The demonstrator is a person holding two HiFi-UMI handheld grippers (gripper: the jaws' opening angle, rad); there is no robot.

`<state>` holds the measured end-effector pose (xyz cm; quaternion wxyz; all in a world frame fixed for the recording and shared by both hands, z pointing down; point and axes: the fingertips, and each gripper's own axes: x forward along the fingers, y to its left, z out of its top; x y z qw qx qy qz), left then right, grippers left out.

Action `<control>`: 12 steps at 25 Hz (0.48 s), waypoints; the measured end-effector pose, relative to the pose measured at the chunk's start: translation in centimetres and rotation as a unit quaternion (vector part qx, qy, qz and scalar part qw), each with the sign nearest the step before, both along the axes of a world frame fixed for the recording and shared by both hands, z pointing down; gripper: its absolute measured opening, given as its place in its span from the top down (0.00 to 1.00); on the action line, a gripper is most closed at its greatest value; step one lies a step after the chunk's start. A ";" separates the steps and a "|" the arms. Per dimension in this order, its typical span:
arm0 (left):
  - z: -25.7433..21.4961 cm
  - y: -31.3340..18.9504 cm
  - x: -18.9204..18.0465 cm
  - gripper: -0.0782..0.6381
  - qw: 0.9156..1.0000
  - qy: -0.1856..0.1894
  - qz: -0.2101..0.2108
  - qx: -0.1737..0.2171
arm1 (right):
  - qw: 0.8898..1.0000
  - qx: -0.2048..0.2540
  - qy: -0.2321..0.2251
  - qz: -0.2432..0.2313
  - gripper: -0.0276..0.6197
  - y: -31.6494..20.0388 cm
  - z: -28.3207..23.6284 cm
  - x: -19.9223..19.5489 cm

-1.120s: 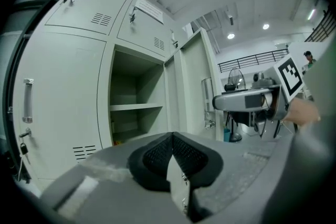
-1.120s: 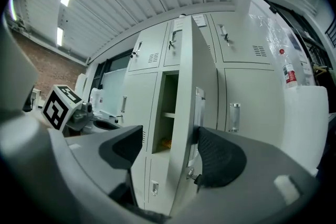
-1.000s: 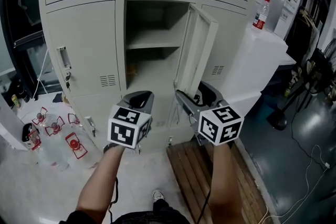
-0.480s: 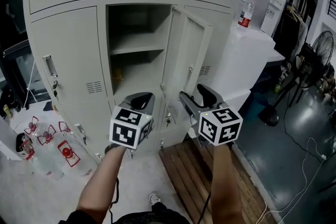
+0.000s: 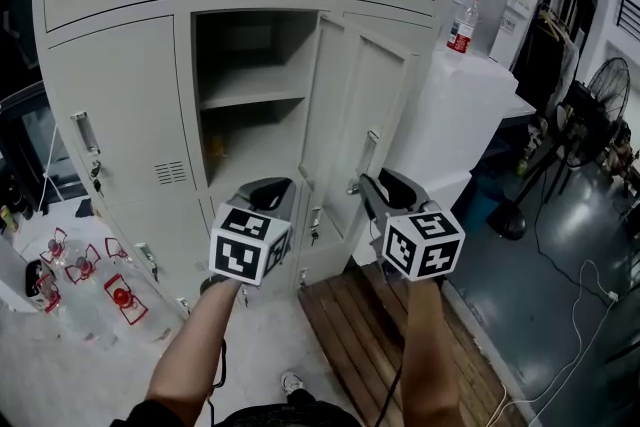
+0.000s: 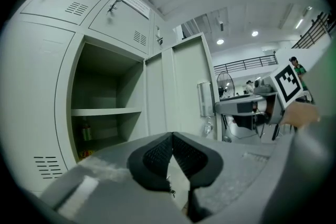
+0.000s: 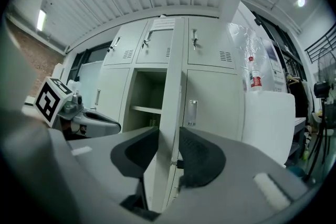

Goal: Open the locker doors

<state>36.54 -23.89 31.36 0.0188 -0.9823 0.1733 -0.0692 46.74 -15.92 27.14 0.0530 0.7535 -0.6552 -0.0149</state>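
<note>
A bank of grey lockers [image 5: 120,105] stands in front of me. The middle locker door [image 5: 365,95] is swung open to the right, and the compartment behind it [image 5: 250,115] shows a shelf. My right gripper [image 5: 372,190] is at that door's free edge, low down by the handle. In the right gripper view the door edge [image 7: 173,76] runs between the jaws of the right gripper [image 7: 169,136], which are closing, with both pads against it. My left gripper [image 5: 262,190] hangs in front of the open compartment. In its own view the left gripper [image 6: 171,136] is shut and holds nothing.
A white cabinet [image 5: 470,105] with a plastic bottle [image 5: 461,23] on top stands right of the lockers. A wooden pallet [image 5: 350,315] lies on the floor below the door. Several clear bottles [image 5: 90,270] sit on the floor at left. A fan [image 5: 590,100] stands far right.
The right gripper has come up to the open door's free edge and its jaws have narrowed around it. The head view has shifted, so the lockers sit further left. The left gripper has kept its place.
</note>
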 end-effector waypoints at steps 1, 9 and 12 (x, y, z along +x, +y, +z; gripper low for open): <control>0.0 0.0 0.1 0.89 1.000 0.000 0.001 0.000 | 1.000 0.000 0.000 0.004 0.78 0.1 0.0 0.3; -0.6 -0.7 1.8 0.89 1.000 0.006 0.008 0.003 | 0.999 0.006 -0.018 0.040 0.82 0.6 0.0 4.6; -0.7 -0.6 3.0 0.89 1.000 0.006 0.016 0.005 | 0.999 0.005 -0.024 0.048 0.82 0.7 0.0 6.5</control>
